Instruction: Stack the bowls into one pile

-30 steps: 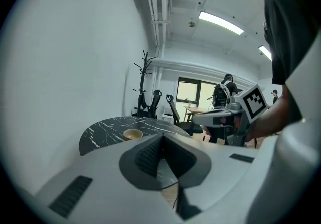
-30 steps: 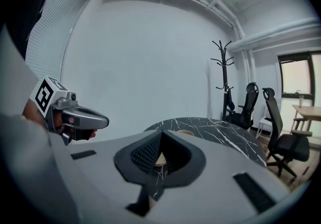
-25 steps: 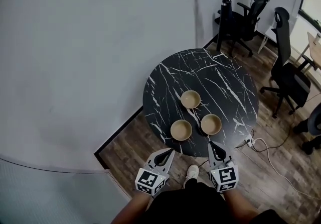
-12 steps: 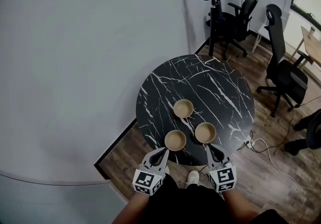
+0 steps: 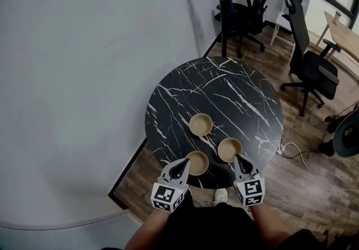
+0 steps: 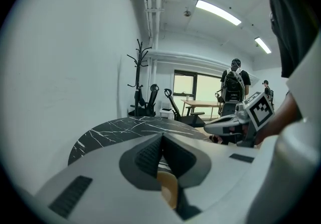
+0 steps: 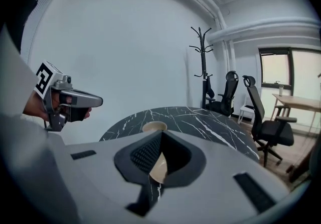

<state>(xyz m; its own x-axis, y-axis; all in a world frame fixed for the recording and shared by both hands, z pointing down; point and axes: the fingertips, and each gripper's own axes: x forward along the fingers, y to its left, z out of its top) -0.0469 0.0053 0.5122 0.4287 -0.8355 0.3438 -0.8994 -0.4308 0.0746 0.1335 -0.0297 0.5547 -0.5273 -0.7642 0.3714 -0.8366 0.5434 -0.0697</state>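
Three tan bowls stand apart on the round black marble table [image 5: 241, 97]: a far bowl [image 5: 201, 124], a near-right bowl [image 5: 230, 149] and a near-left bowl [image 5: 197, 162]. My left gripper [image 5: 182, 163] is shut and empty, its tip at the near-left bowl's left rim. In the left gripper view that bowl [image 6: 168, 188] shows just behind the closed left gripper [image 6: 161, 137]. My right gripper [image 5: 237, 158] is shut and empty, just short of the near-right bowl. In the right gripper view the right gripper [image 7: 161, 135] points at that bowl [image 7: 159, 168], with the far bowl [image 7: 153, 126] behind.
A grey wall [image 5: 84, 75] runs close along the table's left. A coat stand [image 5: 221, 8] and two office chairs [image 5: 305, 58] stand beyond the table. A white cable [image 5: 297, 159] lies on the wood floor at the right. A person with a backpack [image 6: 233, 85] stands far off.
Both grippers have moved forward from off the table's near edge up to the two near bowls. The table sits lower and closer in the head view. The bowls have not moved.
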